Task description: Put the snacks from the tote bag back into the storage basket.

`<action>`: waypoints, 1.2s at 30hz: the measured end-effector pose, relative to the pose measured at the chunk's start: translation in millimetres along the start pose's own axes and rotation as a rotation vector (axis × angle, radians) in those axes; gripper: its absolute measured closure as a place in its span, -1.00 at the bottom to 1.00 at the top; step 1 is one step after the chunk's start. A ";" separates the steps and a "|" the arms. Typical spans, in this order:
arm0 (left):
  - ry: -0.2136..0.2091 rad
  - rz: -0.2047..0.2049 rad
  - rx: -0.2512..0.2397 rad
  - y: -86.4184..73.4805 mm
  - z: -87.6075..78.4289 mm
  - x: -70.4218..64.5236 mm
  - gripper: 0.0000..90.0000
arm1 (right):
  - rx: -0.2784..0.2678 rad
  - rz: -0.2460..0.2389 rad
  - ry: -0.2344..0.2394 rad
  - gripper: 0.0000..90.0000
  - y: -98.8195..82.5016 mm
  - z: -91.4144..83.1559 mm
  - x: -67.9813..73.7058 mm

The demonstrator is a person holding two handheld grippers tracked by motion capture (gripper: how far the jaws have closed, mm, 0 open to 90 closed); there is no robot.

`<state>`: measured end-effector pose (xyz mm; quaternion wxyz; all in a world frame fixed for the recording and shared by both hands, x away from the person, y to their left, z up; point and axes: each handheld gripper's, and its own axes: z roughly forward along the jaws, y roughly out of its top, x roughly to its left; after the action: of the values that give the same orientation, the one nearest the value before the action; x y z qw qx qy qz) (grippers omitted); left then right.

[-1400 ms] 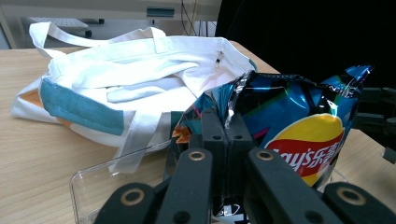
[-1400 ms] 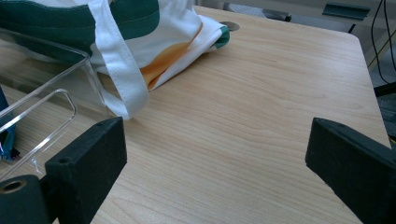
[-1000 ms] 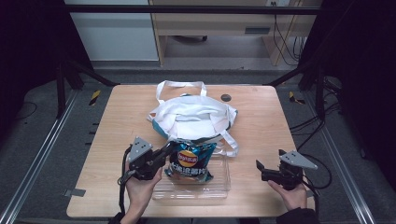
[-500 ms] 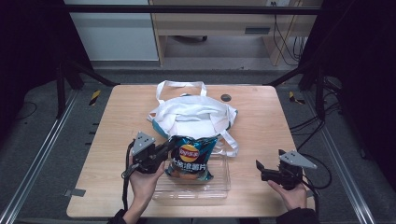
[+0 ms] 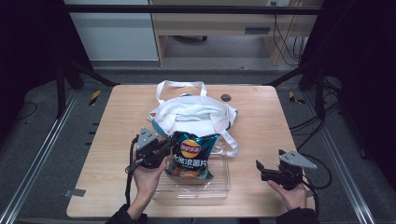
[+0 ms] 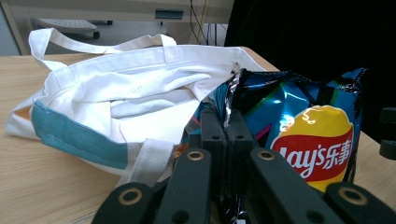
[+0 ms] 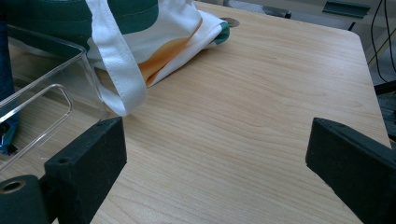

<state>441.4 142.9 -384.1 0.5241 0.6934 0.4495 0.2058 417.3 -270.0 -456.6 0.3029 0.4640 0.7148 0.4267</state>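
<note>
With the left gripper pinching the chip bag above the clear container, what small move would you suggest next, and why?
Probably carry the chip bag a little farther toward the white tote bag. The left gripper is shut on the bag's crimped top edge, its lower end is over the clear container, and the tote lies just beyond. The right gripper rests open, apart on the table.

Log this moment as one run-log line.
left gripper: shut on chip bag edge, bag over clear tray | right gripper: open, idle above table | tote bag: behind tray
</note>
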 end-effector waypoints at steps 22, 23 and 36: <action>0.003 0.071 -0.022 2.9 2.1 2.4 0.48 | -0.005 -0.002 -0.005 -0.88 0.1 -0.3 -0.9; 0.006 0.079 -0.020 2.6 2.0 2.1 0.43 | -0.006 -0.002 -0.005 -0.88 0.1 -0.4 -1.0; -0.016 0.161 -0.002 -0.7 -10.3 3.2 -0.01 | -0.011 0.002 -0.005 -0.88 0.1 -1.7 -1.5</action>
<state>435.0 151.2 -381.6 0.5102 0.7284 0.3878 0.2425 416.5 -271.9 -455.7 0.3066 0.4640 0.7113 0.4297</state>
